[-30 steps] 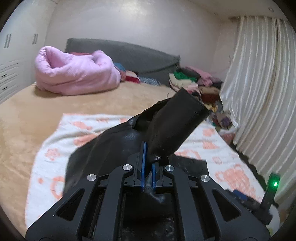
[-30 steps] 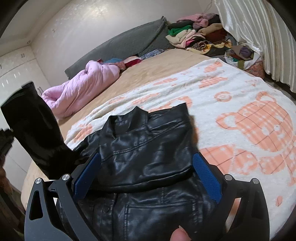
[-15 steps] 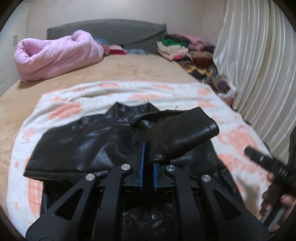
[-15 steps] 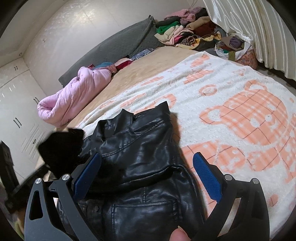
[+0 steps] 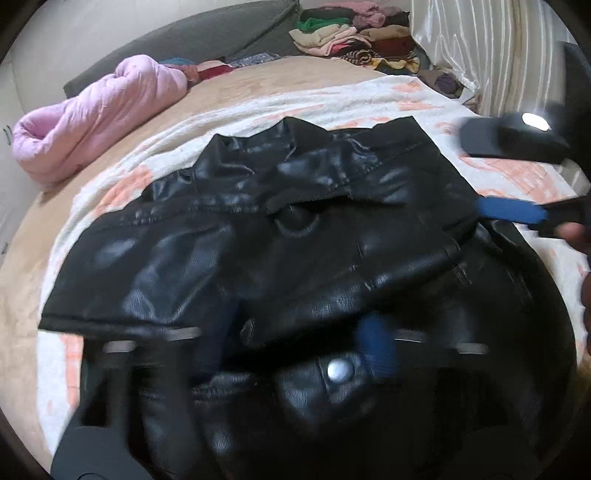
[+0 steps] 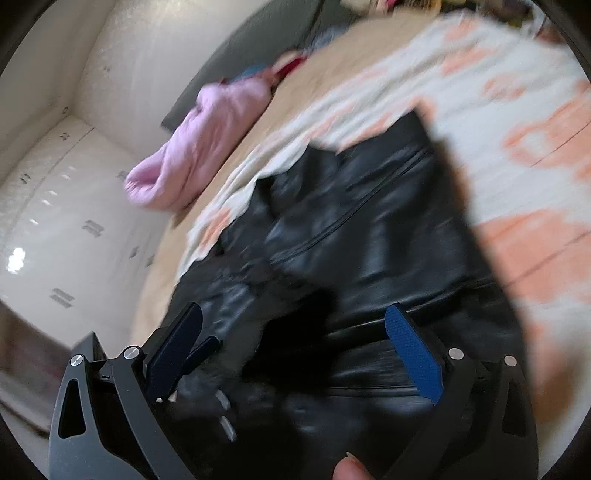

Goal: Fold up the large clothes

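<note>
A black leather jacket (image 5: 295, 258) lies front up on a white blanket with orange prints (image 5: 332, 99). One sleeve (image 5: 351, 273) is folded across its chest. My left gripper (image 5: 295, 339) hovers low over that sleeve, blurred, its jaws opening and the blue pads (image 5: 376, 347) apart from the leather. In the right wrist view the jacket (image 6: 388, 221) fills the middle. My right gripper (image 6: 293, 352) stands open just above its lower part, with nothing pinched. The right gripper's blue pad (image 5: 509, 214) also shows at the jacket's right edge in the left wrist view.
A pink quilt (image 5: 99, 122) lies rolled up at the far left of the bed, before a grey headboard (image 5: 207, 37). A pile of clothes (image 5: 351, 33) sits at the far right corner beside a pale curtain (image 5: 480, 48). White wardrobe doors (image 6: 55, 221) stand left.
The left gripper came down with the sleeve, laid it across the jacket and let go, its jaws now apart. The right gripper tilted and dropped closer to the jacket, still open.
</note>
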`<state>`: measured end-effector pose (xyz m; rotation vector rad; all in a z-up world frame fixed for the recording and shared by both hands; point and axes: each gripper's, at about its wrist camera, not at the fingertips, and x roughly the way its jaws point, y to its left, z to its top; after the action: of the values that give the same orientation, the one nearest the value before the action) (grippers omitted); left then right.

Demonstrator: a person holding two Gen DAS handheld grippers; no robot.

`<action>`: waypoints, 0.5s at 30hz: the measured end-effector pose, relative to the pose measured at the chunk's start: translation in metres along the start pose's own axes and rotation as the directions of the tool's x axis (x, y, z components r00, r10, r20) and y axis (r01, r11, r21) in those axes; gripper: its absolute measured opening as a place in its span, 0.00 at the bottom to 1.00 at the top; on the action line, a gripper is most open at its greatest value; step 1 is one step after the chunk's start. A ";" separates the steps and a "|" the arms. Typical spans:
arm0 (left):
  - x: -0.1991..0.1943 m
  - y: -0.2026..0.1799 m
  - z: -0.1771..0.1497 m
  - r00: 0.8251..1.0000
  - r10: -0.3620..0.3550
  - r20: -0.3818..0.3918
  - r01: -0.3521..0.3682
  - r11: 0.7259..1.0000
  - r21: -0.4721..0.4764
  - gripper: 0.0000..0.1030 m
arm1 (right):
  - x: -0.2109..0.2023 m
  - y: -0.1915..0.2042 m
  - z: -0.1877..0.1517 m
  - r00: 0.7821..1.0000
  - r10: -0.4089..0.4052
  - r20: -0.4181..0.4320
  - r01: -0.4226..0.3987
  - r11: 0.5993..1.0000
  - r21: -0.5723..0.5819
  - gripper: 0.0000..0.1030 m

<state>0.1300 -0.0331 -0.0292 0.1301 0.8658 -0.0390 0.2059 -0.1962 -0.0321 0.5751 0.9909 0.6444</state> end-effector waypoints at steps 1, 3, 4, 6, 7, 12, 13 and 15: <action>-0.002 0.002 -0.003 1.000 -0.023 0.001 0.023 1.000 -0.010 0.74 | 0.009 0.001 0.001 0.999 0.015 -0.029 -0.014 1.000 0.018 0.95; -0.006 0.001 -0.009 0.999 -0.039 -0.004 0.039 0.999 -0.001 0.75 | 0.028 0.003 0.005 0.996 0.053 -0.069 -0.050 0.998 0.049 0.92; -0.009 0.001 -0.012 0.999 -0.044 -0.004 0.044 0.999 0.005 0.75 | 0.037 0.005 0.007 0.995 0.053 -0.085 -0.048 0.997 0.060 0.85; -0.017 0.006 -0.018 0.998 -0.069 0.000 0.069 0.998 -0.001 0.76 | 0.049 0.009 0.007 0.993 0.036 -0.111 -0.030 0.998 0.057 0.82; -0.021 0.010 -0.021 0.997 -0.079 0.006 0.079 0.997 -0.011 0.81 | 0.053 0.011 0.007 0.993 0.012 -0.118 -0.007 0.999 0.045 0.81; -0.050 0.052 -0.028 0.990 -0.126 0.062 0.133 0.984 -0.119 0.83 | 0.067 0.030 0.007 0.990 -0.122 -0.066 0.116 0.989 -0.088 0.43; -0.054 0.063 -0.029 0.991 -0.113 0.073 0.123 0.983 -0.140 0.83 | 0.066 0.034 0.008 0.991 -0.125 -0.044 0.119 0.986 -0.120 0.38; -0.062 0.092 -0.031 0.993 -0.079 0.092 0.097 0.973 -0.209 0.83 | 0.062 0.049 0.011 0.993 -0.122 0.008 0.121 0.974 -0.191 0.13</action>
<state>0.0741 0.0612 0.0075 -0.1104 0.7866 -0.0343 0.2290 -0.1199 -0.0288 0.3412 0.9475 0.6238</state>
